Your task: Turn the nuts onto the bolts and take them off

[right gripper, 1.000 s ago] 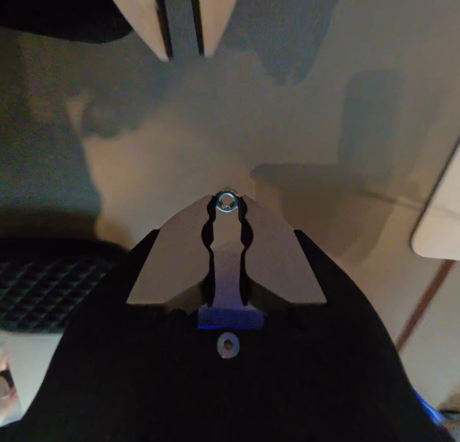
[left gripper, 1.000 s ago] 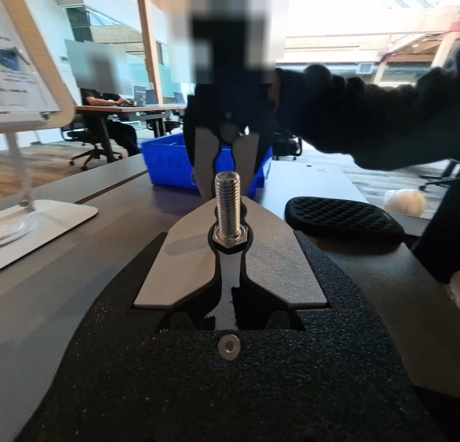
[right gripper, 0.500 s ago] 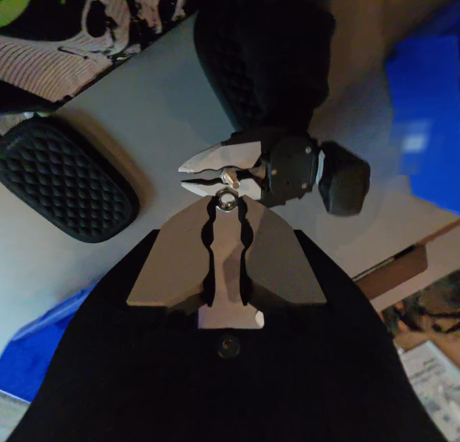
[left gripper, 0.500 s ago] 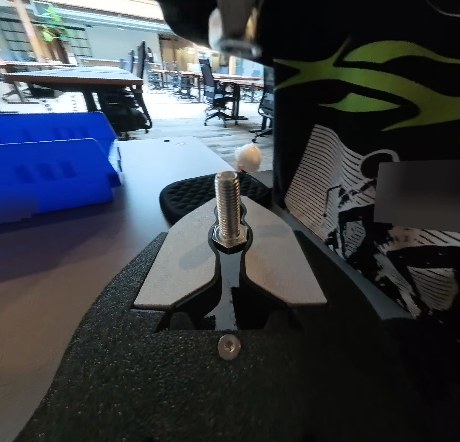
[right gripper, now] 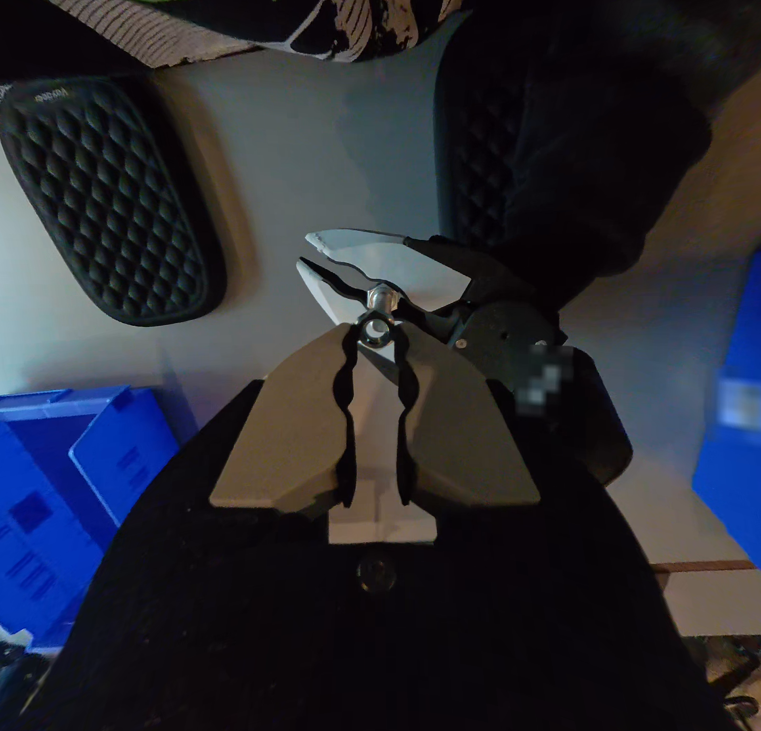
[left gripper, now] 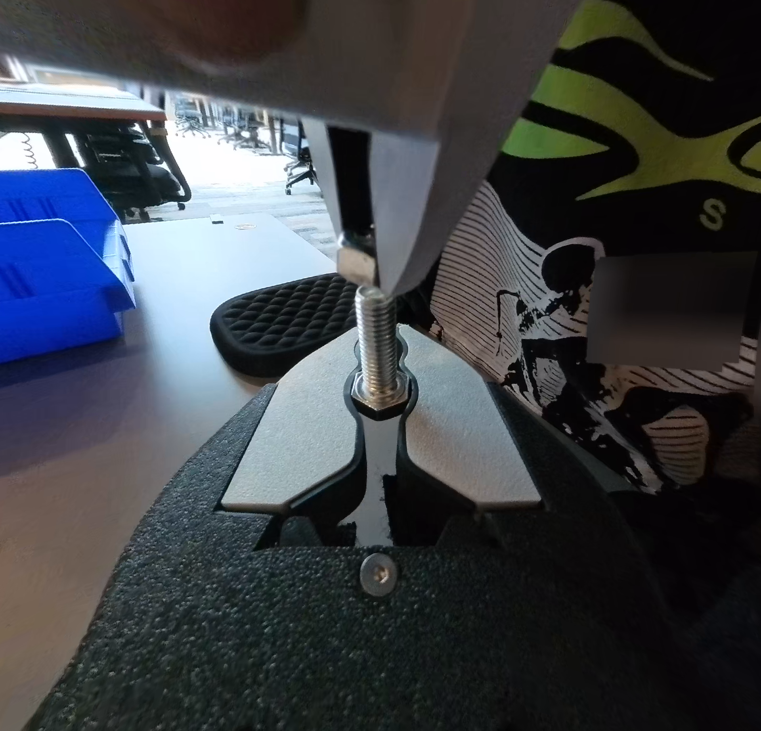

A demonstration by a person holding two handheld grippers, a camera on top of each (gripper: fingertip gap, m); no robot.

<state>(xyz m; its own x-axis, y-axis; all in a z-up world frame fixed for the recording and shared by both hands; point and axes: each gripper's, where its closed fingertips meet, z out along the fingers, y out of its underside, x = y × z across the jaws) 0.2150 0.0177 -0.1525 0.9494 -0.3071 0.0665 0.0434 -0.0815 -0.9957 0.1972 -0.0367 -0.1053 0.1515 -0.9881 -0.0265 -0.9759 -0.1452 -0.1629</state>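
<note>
A threaded bolt (left gripper: 375, 340) is gripped upright by its hex head in the left claw (left gripper: 381, 394). A nut (left gripper: 356, 263), pinched in the right claw (left gripper: 362, 254), is held just above the bolt's tip. A black textured pad (left gripper: 284, 324) and blue bins (left gripper: 57, 258) are seen on the grey table (left gripper: 123, 402).

Bolt (left gripper: 376, 340) head sunk between the left tongs (left gripper: 381, 375); nut (left gripper: 357, 260) half hidden by the right tongs' finger.
</note>
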